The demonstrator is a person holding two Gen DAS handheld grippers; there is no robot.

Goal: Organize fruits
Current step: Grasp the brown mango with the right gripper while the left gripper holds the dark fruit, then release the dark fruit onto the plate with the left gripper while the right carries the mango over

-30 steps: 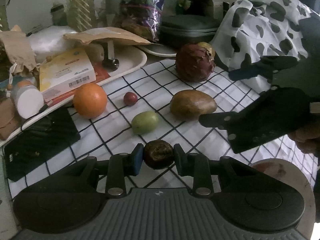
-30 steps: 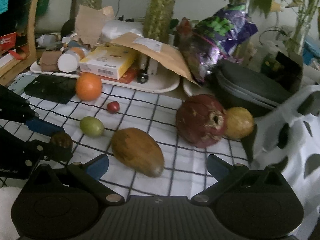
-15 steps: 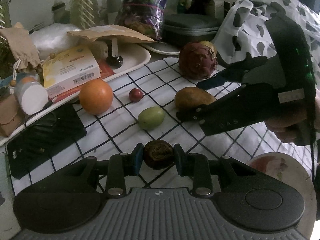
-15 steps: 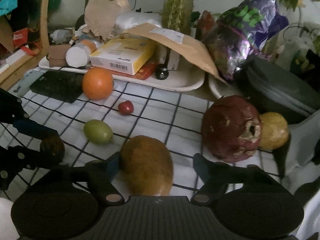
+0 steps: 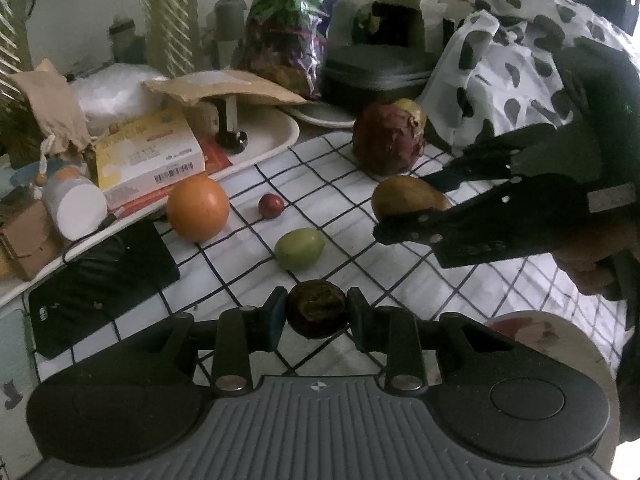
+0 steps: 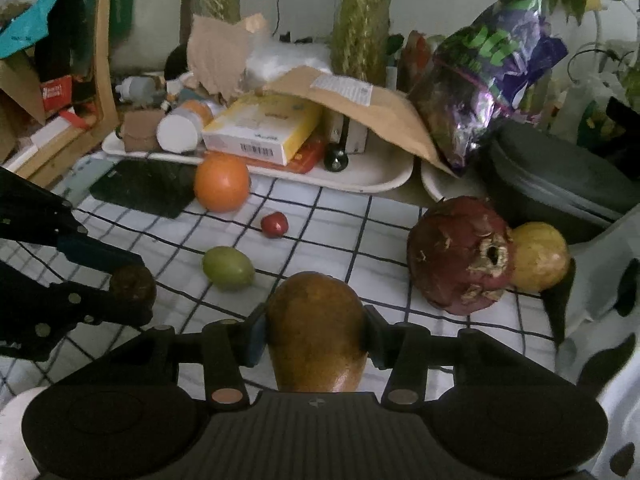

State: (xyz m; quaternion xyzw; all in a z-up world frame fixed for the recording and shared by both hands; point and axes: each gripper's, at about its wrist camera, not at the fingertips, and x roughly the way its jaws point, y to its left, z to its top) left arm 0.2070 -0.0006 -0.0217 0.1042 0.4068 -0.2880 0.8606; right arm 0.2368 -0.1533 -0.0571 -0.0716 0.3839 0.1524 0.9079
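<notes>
A: Where did the brown mango [image 6: 316,328] lie relative to the right gripper [image 6: 316,336]?

B: It sat directly between the two fingers, its long axis running along the gripper's pointing line, blunt end away from the camera. The jaws had just been closing, and both pads appeared to bear on the mango's flanks; the left wrist view showed the same fingers flanking it [image 5: 408,200] over the checked cloth [image 5: 344,196].

A: And the left gripper [image 5: 317,314]?

B: It pinched a small dark round fruit [image 5: 317,314] between narrowly set pads, held low over the cloth, near a pale round plate [image 5: 576,340] at the right edge of its view.

A: What remained loose?

B: An orange [image 6: 221,182], a small red fruit [image 6: 274,224] and a green fruit [image 6: 228,268] lay well apart on the cloth; a dark red fruit [image 6: 460,256] touched a yellow fruit [image 6: 540,256] farther right.

A: What did the coming move turn on?

B: Probably on that alignment: gripped across its short axis, the mango should lift without swinging, provided the pads sat near mid-length.
</notes>
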